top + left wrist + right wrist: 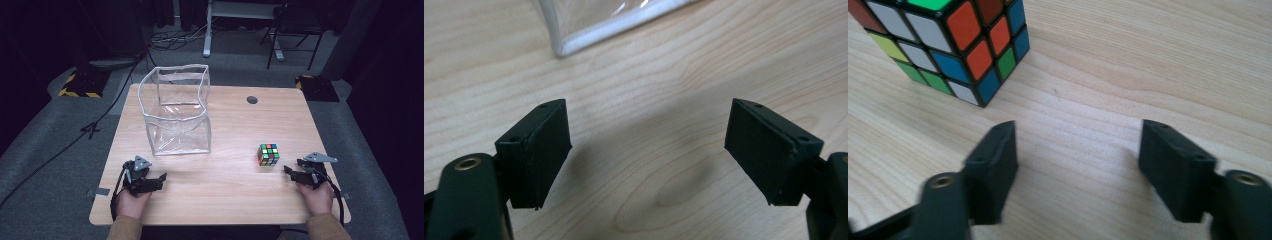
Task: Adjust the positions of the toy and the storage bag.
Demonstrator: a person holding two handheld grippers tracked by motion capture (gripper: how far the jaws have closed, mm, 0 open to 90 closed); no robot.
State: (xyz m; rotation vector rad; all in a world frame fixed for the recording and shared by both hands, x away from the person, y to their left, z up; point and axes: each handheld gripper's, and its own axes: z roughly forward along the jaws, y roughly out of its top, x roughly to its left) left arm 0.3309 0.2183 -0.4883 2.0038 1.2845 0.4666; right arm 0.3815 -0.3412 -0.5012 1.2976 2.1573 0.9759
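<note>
Pale wooden tabletop [225,150]; right gripper [1075,165] gaping empty near multicoloured plastic puzzle cube [943,45], left gripper [649,150] wide, empty; off-centre approach risks nudging cube away.

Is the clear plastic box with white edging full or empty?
Empty: through the clear plastic box with white edging nothing lies inside; the multicoloured puzzle cube sits outside.

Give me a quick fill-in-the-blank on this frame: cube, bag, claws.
1. The puzzle cube sits nearest the ____ claw.
2. Both claws, the left claw included, have their jaws ____, with nothing between them.
3. The clear bag stands on the ____ half of the table.
4. The hole in the tabletop lies near the table's ____ edge.

Missing words: right; open; left; far
</note>
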